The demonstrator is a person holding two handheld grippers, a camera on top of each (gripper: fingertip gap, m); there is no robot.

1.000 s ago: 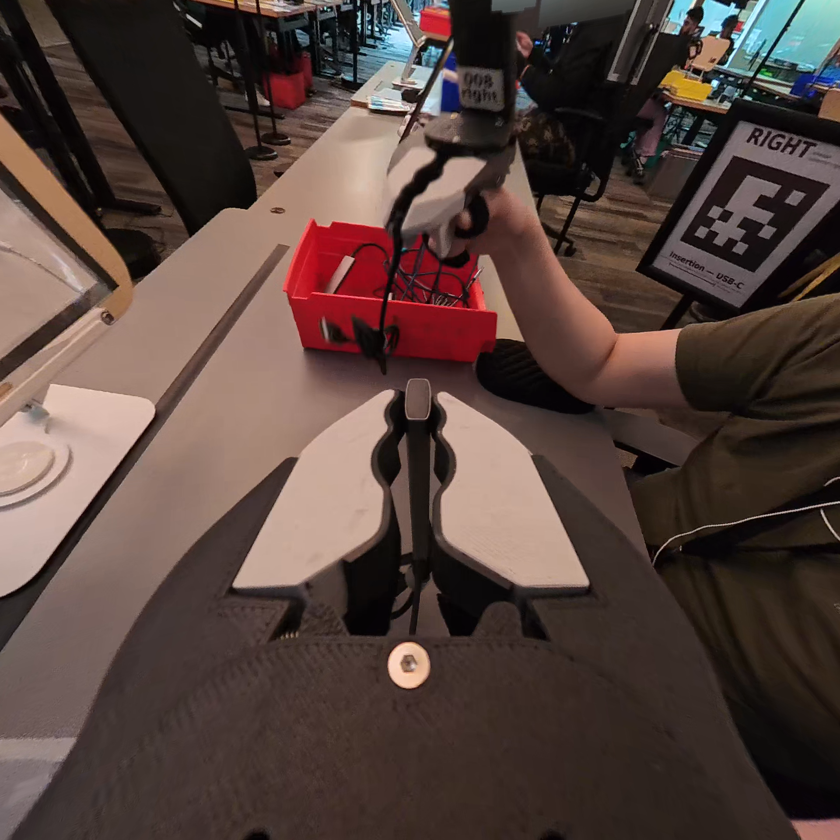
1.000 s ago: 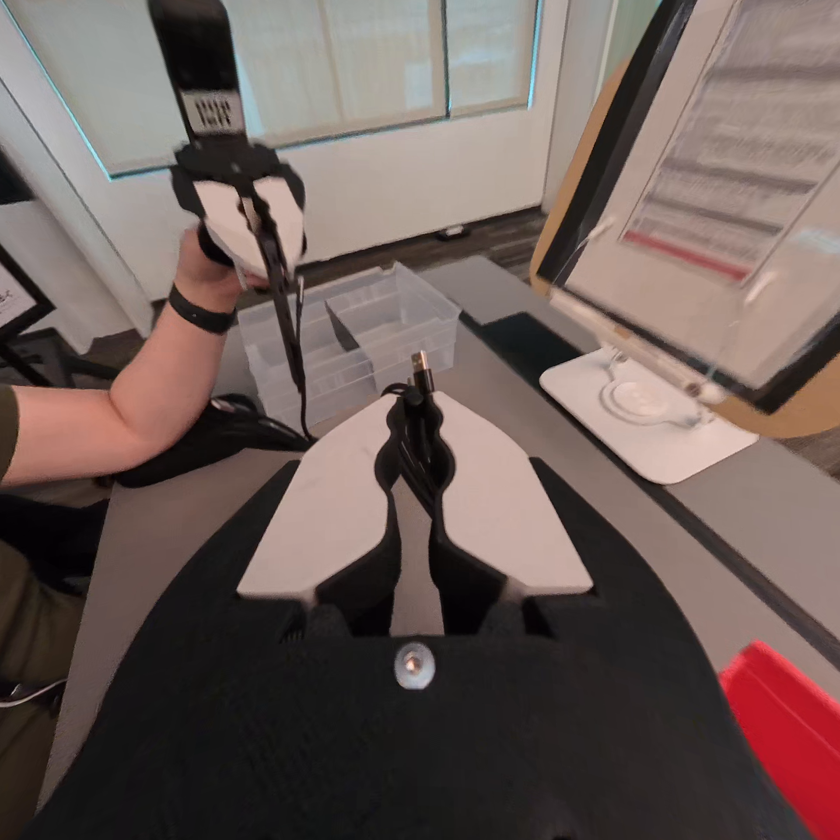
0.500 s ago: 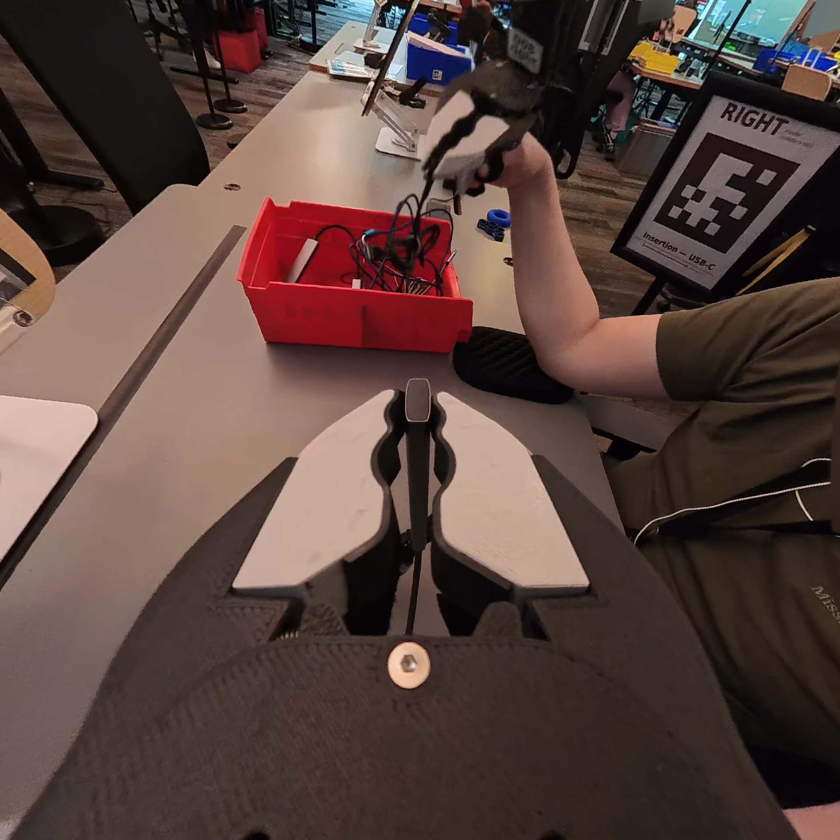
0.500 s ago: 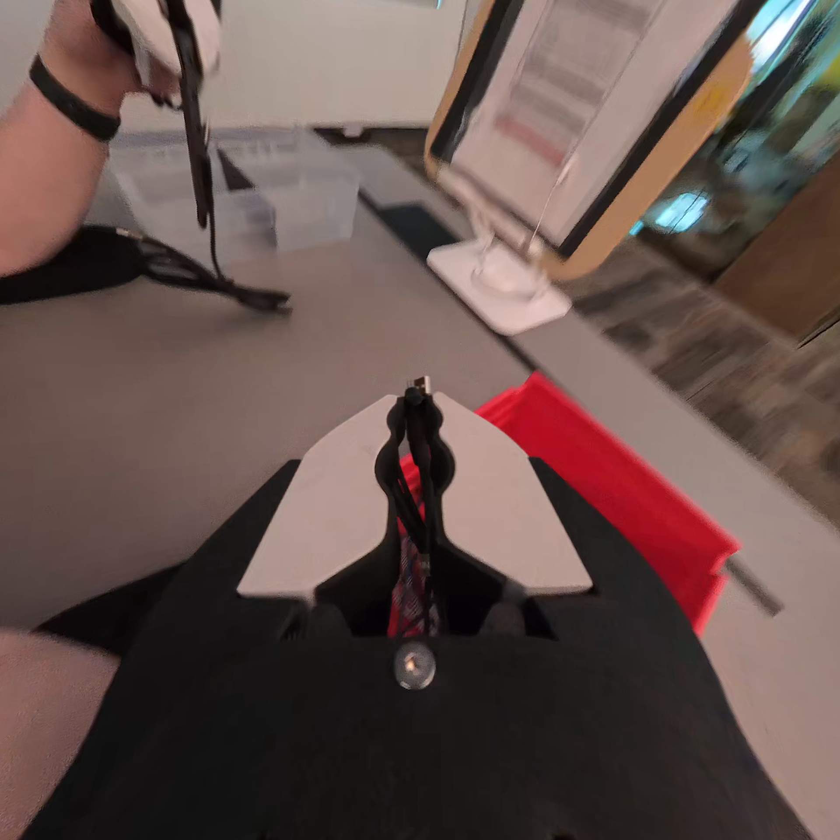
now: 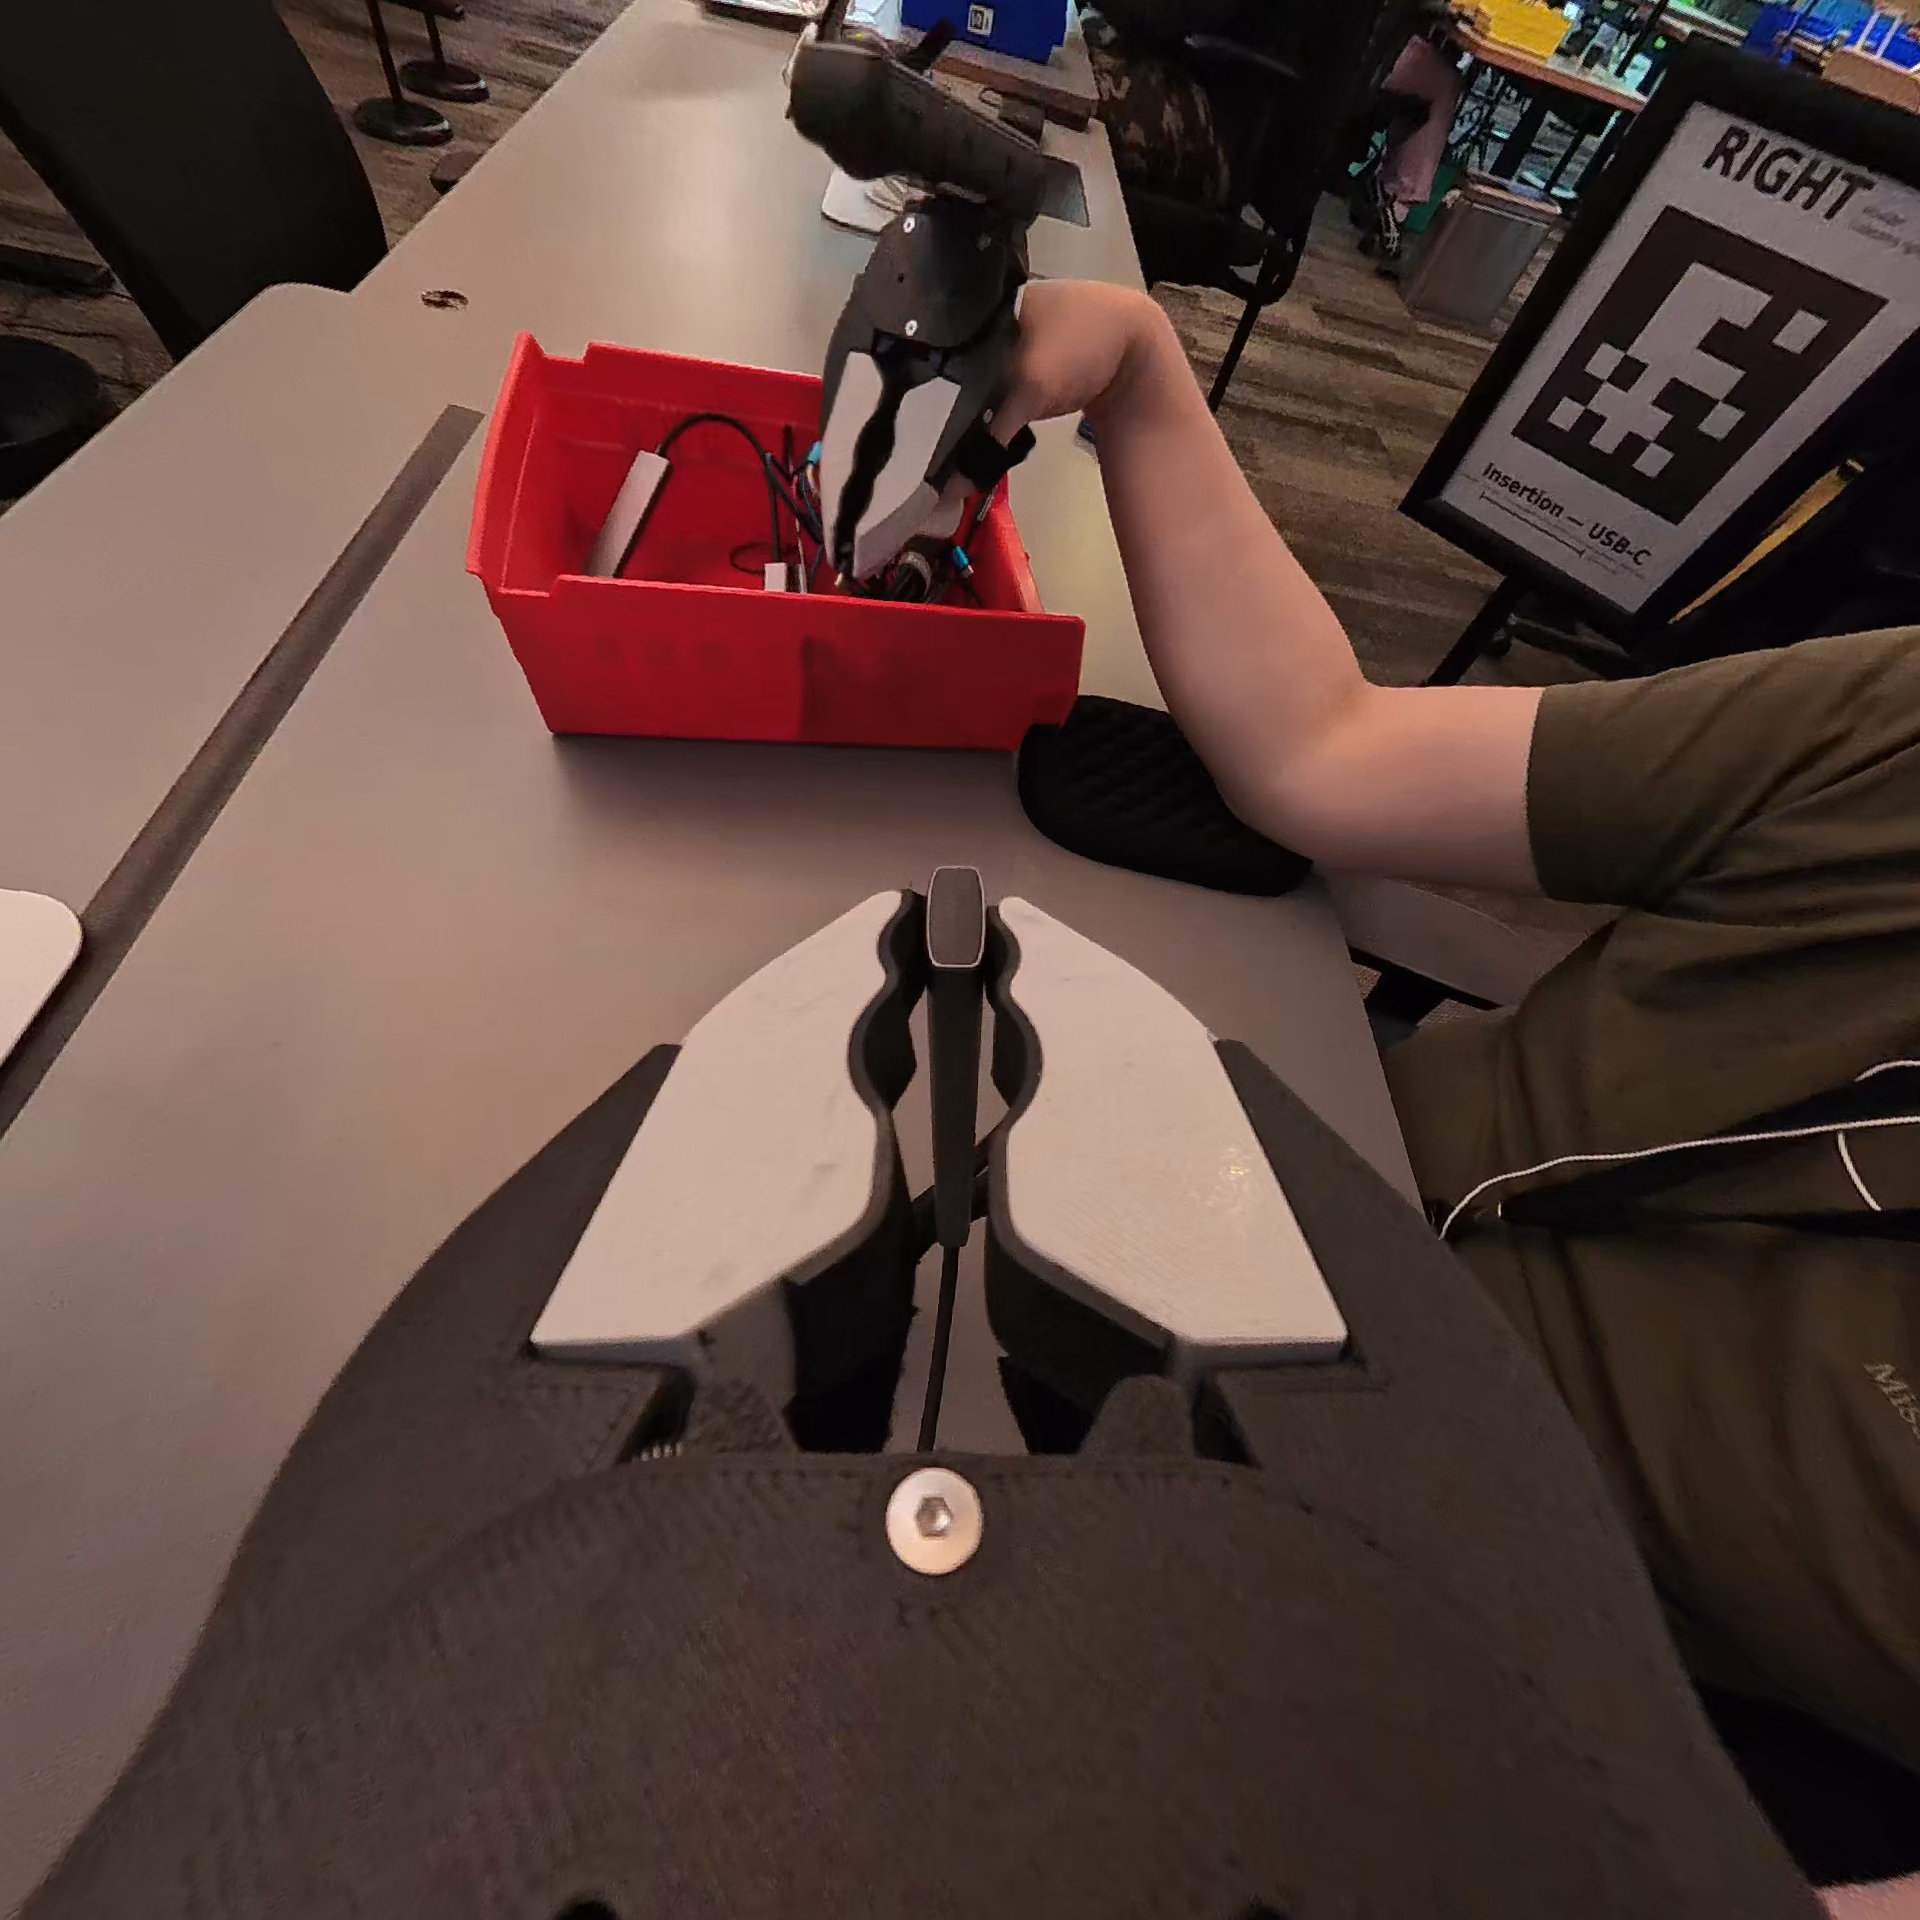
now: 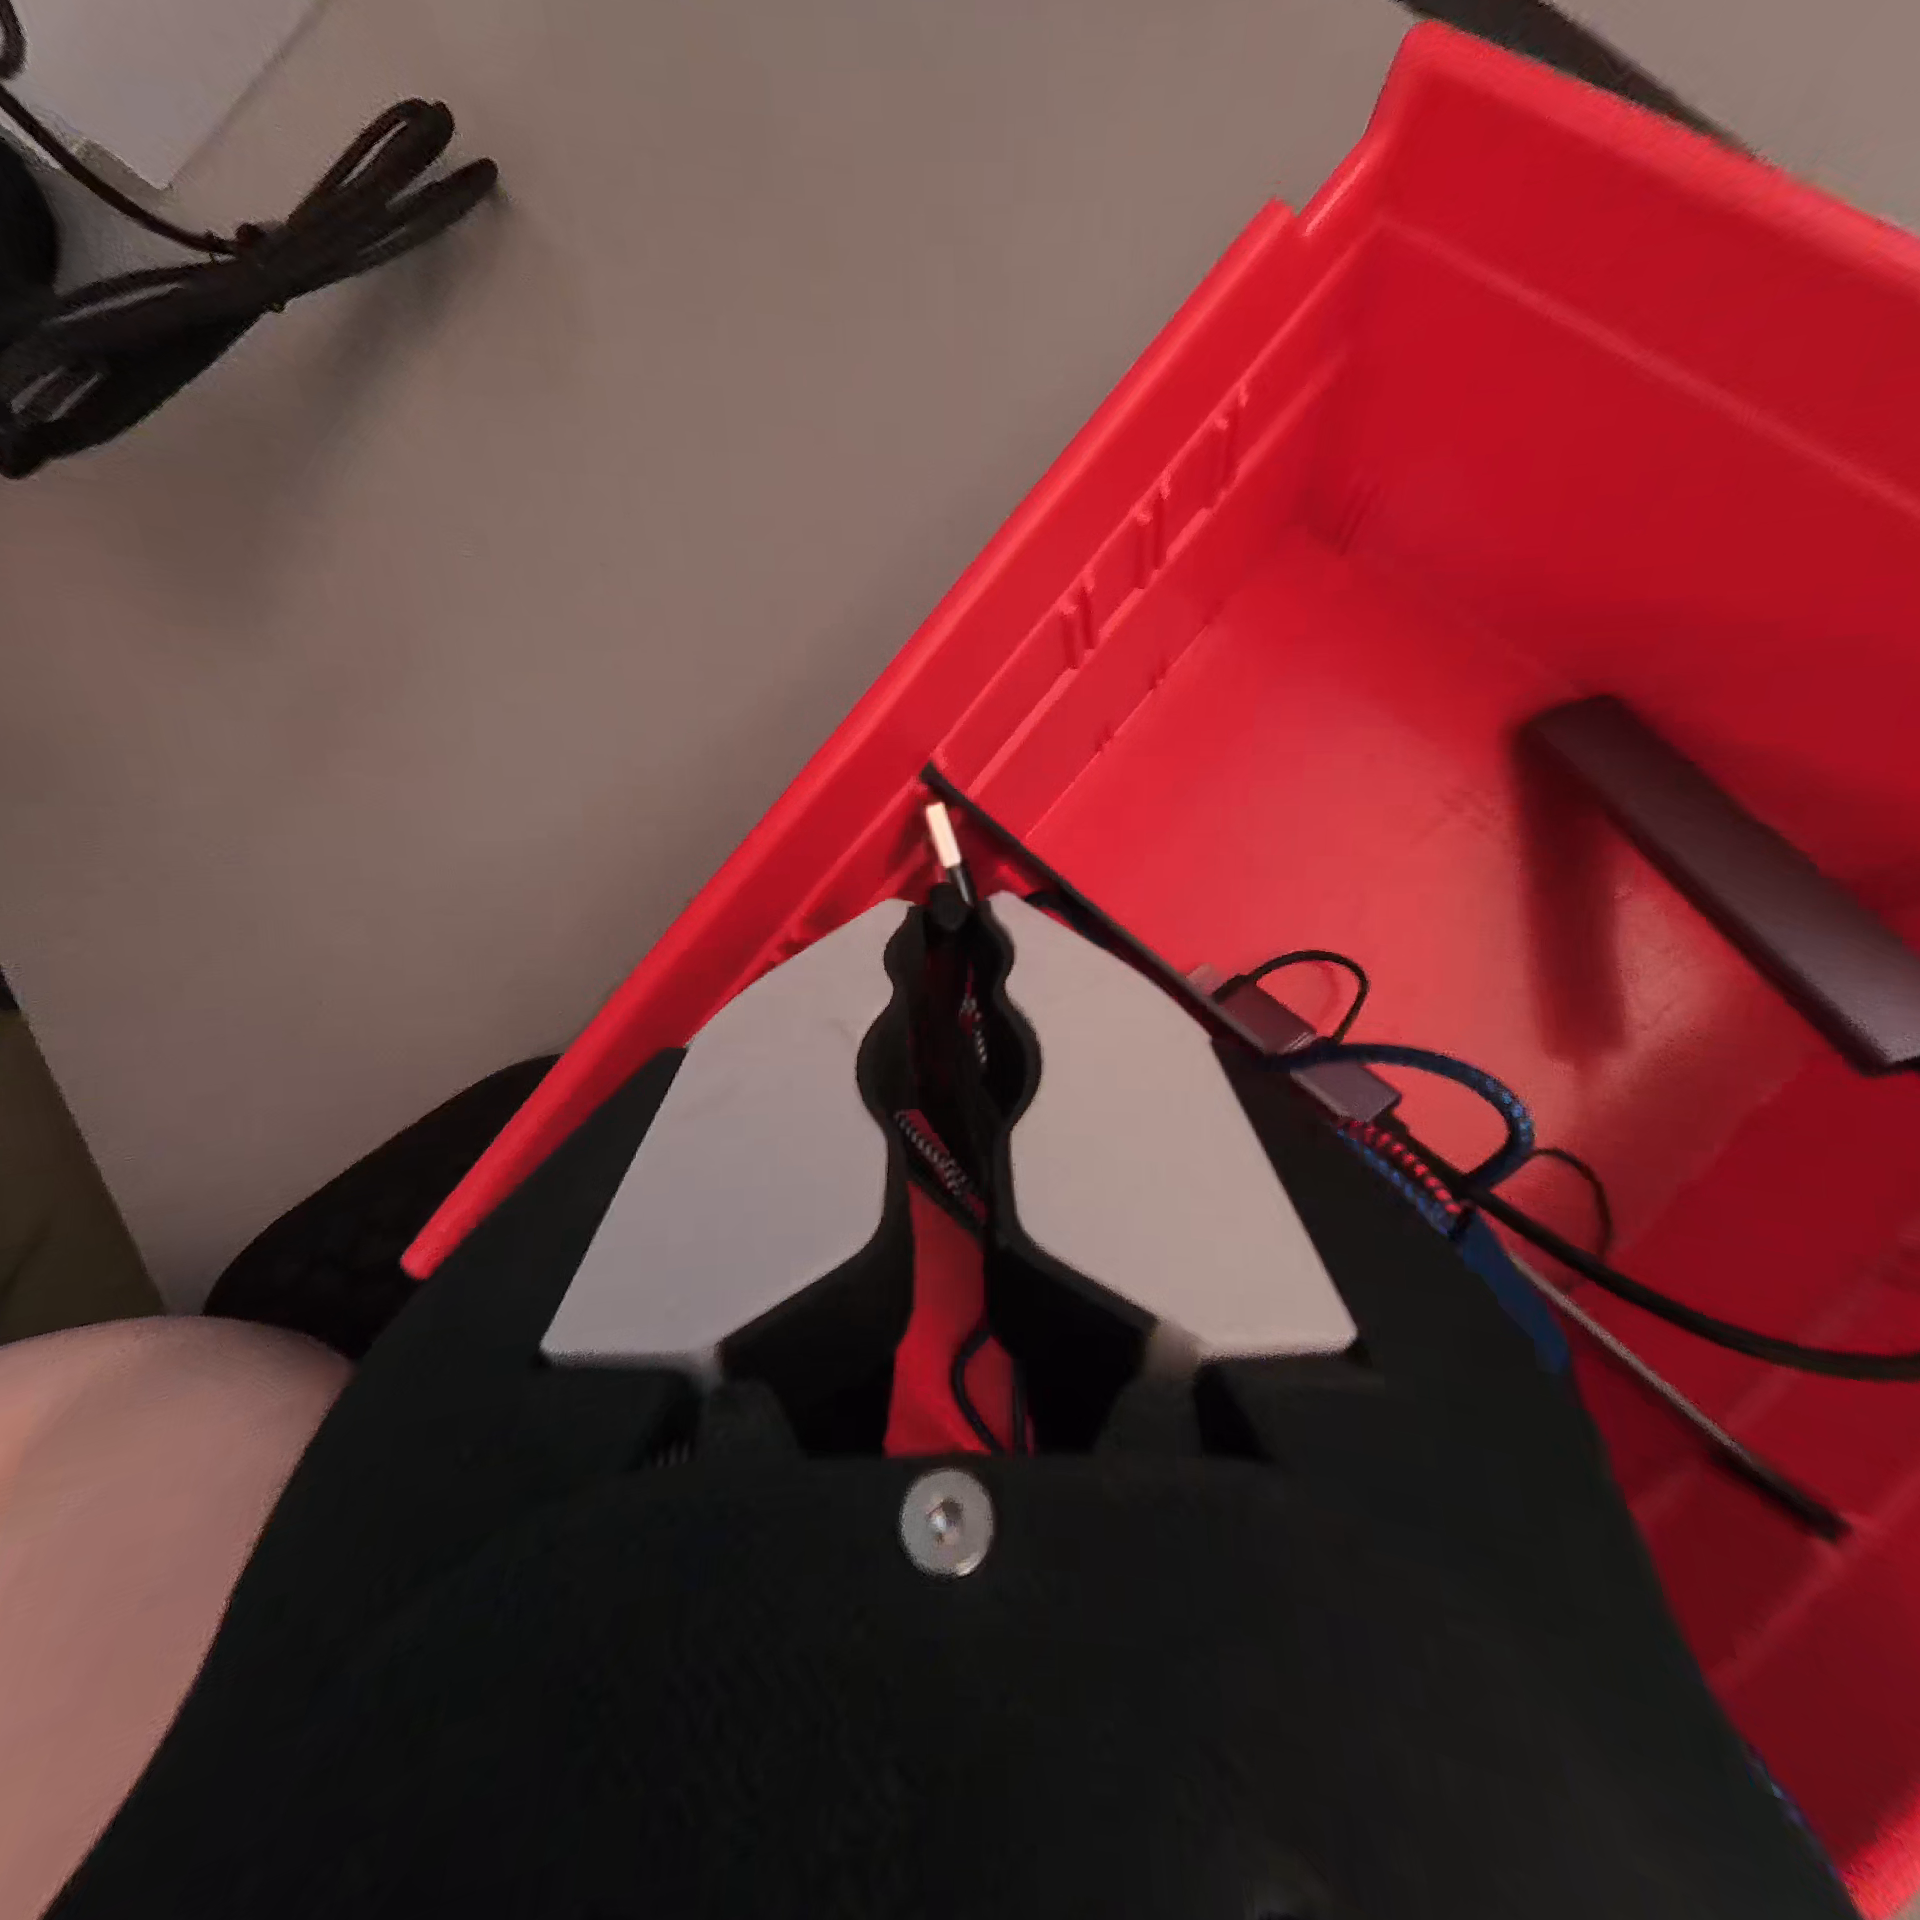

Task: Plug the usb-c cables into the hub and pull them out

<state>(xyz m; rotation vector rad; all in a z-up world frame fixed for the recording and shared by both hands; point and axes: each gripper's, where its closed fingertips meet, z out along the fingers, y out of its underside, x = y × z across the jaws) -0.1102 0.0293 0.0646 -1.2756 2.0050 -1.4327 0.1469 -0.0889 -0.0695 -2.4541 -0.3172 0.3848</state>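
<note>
Take the red bin (image 5: 790, 665) on the grey table (image 5: 312, 935) as the landmark. Well to its left, at the table's edge, sits the corner of a white stand base (image 5: 31, 966). Inside the bin, against its left wall, a slim grey hub (image 5: 629, 509) lies flat with its own short lead curling off it; to the right of that lies a tangle of loose cables (image 6: 1434, 1143), black and blue-braided, with small metal plugs.

Nearer than the bin, above open table, the left gripper (image 5: 954, 925) has its tongs pressed together on a dark, stiff hub body (image 5: 954, 1039), whose rounded end pokes out past the tips and whose thin lead trails back between the fingers.

Over the bin's right half, the right gripper (image 6: 948, 914) points steeply down, its tongs pinching a black usb-c cable (image 6: 951, 883) just behind the plug, the bright metal tip (image 6: 943, 836) sticking out close to the bin's near wall. Just right of the bin a black pad (image 5: 1143, 800) cushions the person's elbow.

These cables look light and limp, so I would expect them to flop and drag neighbours along; the sensible hold is the hard plug housing, not the cord. The hub seems rigid and smooth, likely to slip unless squeezed across its flat sides. The plug tip looks small and easy to bend if forced crooked.
</note>
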